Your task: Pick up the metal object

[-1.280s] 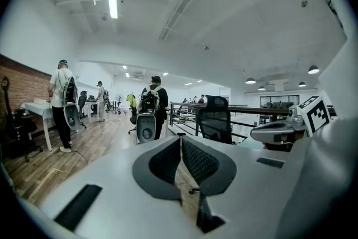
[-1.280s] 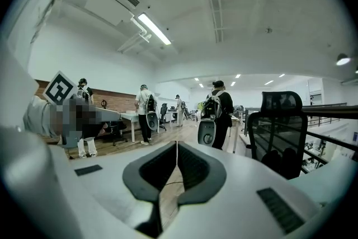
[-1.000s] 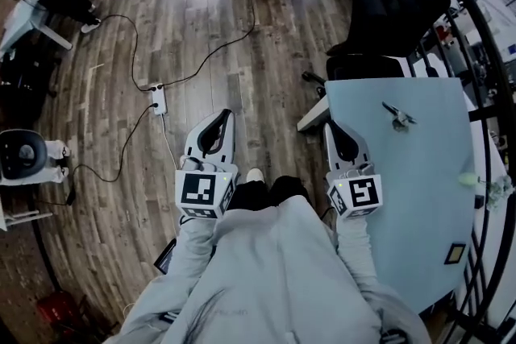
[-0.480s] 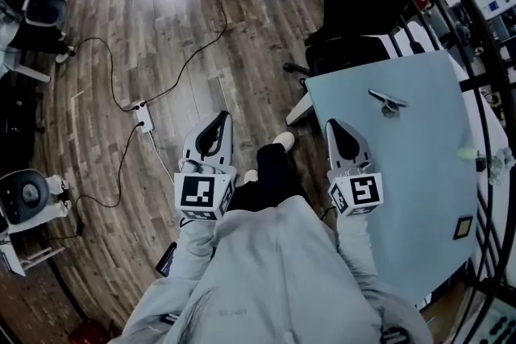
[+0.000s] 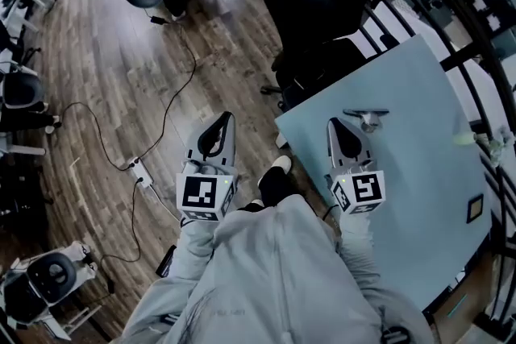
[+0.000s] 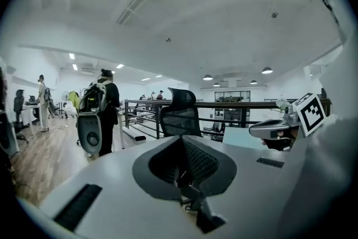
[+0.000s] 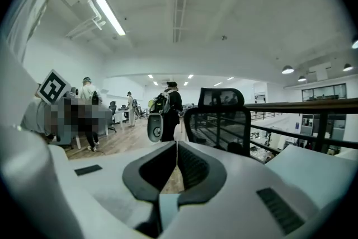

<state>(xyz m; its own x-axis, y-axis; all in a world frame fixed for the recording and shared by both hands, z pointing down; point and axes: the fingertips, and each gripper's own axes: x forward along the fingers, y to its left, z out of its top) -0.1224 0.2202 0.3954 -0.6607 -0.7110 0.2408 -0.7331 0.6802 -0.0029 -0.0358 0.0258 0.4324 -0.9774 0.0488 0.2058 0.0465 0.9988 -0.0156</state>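
Metal object lies near the table's far edge, just ahead of the right gripper. Its jaws, like the left gripper's, are closed and empty. They should open before straddling the object.

Left hand-held gripper jaws together, right hand-held gripper likewise, both empty, pointing forward

Head view looks steeply down from above the person onto the left gripper, right gripper, wood floor and a table corner. Each gripper view sits close behind its own jaws, facing level across the room; both share the black mesh chair
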